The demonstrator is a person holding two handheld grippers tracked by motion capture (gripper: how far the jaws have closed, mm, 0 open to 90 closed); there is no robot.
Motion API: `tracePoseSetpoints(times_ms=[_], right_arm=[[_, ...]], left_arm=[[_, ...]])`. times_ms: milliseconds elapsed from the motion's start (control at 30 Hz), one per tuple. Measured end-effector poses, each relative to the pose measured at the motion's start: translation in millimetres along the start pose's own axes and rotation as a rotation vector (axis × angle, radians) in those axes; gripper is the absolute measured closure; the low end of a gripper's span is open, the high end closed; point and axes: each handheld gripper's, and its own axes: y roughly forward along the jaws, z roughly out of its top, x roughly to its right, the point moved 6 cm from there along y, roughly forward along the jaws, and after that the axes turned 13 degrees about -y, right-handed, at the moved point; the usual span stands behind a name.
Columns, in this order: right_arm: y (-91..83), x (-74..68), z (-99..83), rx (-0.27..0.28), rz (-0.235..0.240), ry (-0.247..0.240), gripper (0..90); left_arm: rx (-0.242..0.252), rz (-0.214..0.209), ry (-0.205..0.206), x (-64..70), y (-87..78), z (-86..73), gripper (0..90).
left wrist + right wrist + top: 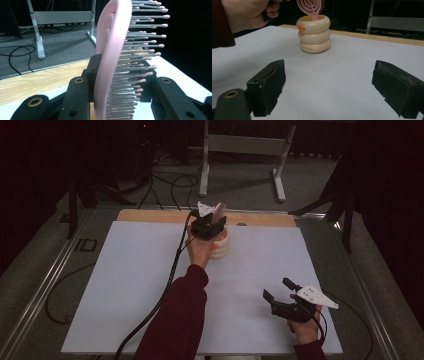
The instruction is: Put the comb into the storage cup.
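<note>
A pink hairbrush [112, 50] with pink-tipped bristles stands upright between the jaws of my left gripper [120, 75], which is shut on it. In the high view that left gripper [207, 222] hovers at the table's far middle, directly over a cream ringed holder [222, 245]. The right gripper view shows the hairbrush [310, 6] with its lower end inside the mouth of the holder [314, 33], which carries a small orange knob on its side. My right gripper [277, 287] rests open near the front right, with nothing between its jaws [329, 87].
A white sheet [125, 285] covers the table, and a strip of bare wood [150, 216] runs along the far edge. Beyond it stand a grey metal frame [240, 145] and loose cables on the floor [170, 185]. Metal rails flank the table.
</note>
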Motion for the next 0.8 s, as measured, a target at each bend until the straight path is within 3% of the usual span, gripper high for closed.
tracePoseSetpoints(times_ms=[400,800], right_arm=[[0.4,-0.6,0.0,0.001,0.003,-0.006,11.6],[0.8,-0.9,-0.6,-0.002,0.003,-0.010,11.7]], left_arm=[[0.005,-0.006,-0.036,-8.6,-1.5,-4.0,63.1],[-0.017,0.046,0.016,-13.6,-2.5,-3.5,58.2]])
